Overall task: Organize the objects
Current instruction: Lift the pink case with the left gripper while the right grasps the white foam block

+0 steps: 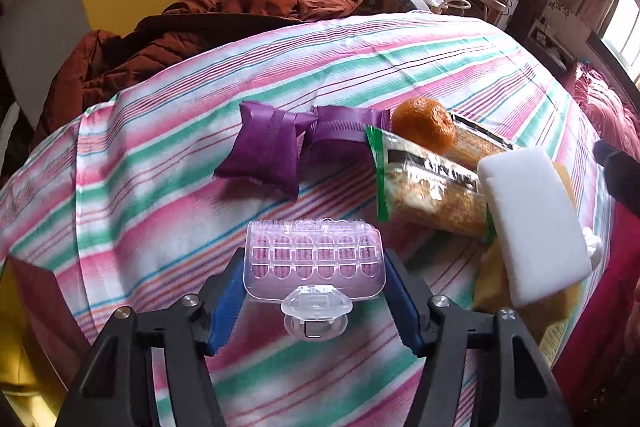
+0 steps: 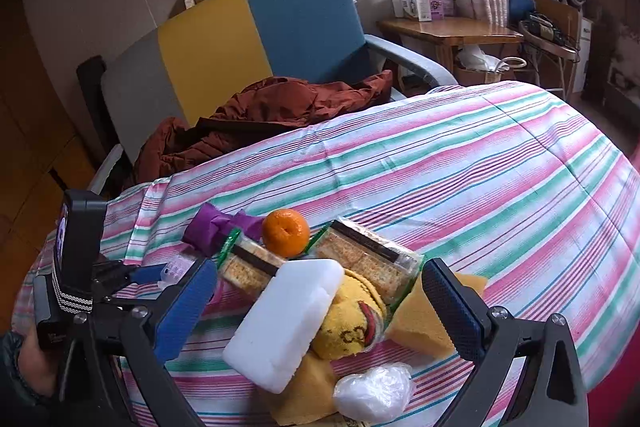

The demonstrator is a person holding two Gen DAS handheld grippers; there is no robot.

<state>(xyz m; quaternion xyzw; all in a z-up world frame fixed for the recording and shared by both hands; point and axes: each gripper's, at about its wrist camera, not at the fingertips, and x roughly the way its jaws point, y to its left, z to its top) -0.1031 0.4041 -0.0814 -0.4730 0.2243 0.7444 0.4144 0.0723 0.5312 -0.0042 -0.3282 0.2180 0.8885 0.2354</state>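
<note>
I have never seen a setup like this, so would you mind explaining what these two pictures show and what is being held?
There is no robot here: a person holds a hand-operated gripper in each hand, and each carries a wide-angle camera looking along its jaws. One picture comes from the left gripper, the other from the right gripper.

The surface is a striped bedcover. On it lie two purple pouches, a mandarin, two packs of crackers, a white sponge block, a yellow cloth, a yellow sponge and a small clear bag.

The left jaws sit on either side of a clear plastic hair roller; they appear to be touching its ends. The right jaws are wide open and hold nothing.
</note>
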